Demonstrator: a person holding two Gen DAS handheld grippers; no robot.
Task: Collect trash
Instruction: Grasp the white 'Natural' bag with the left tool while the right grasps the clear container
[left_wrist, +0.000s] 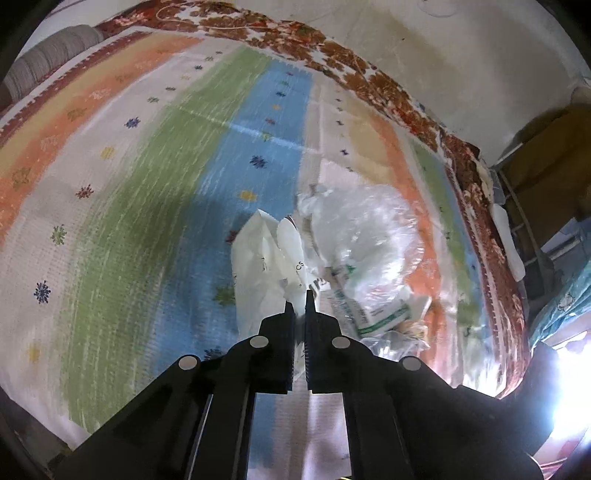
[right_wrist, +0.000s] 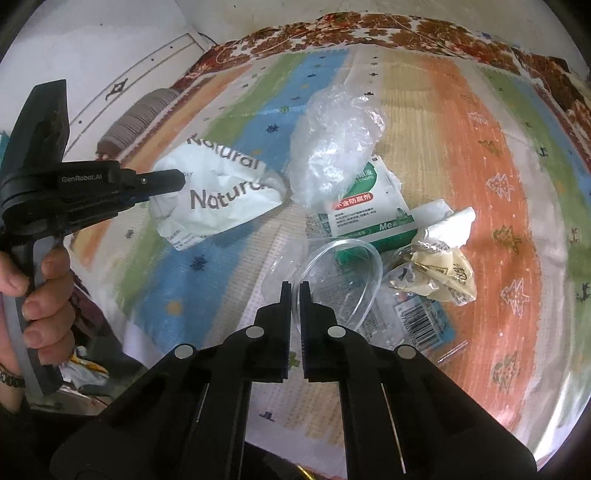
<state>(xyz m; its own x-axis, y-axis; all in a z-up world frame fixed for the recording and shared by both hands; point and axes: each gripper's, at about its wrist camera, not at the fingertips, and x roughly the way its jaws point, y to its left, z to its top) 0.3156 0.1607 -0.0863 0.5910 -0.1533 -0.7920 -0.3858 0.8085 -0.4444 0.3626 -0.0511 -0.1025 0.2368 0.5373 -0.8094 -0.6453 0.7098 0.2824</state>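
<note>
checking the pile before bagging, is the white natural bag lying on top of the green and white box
No, in the right wrist view the white Natural bag lies apart from the green and white box, with the clear crumpled plastic between them.

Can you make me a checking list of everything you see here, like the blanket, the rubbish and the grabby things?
Surface: striped blanket with little star shapes, spread flat.
Job's things: white paper bag printed "Natural"; crumpled clear plastic bag; green and white box; clear plastic lid; yellowish wrapper; barcode packet.
Clutter: thin stick near the packet.
Grippers: left hand-held gripper shut on the white paper bag; right hand-held gripper shut on the rim of the clear plastic lid.
Cables: nothing seen.
Surroundings: grey rolled cushion, white wall, red flowered cloth at the far edge.
</note>
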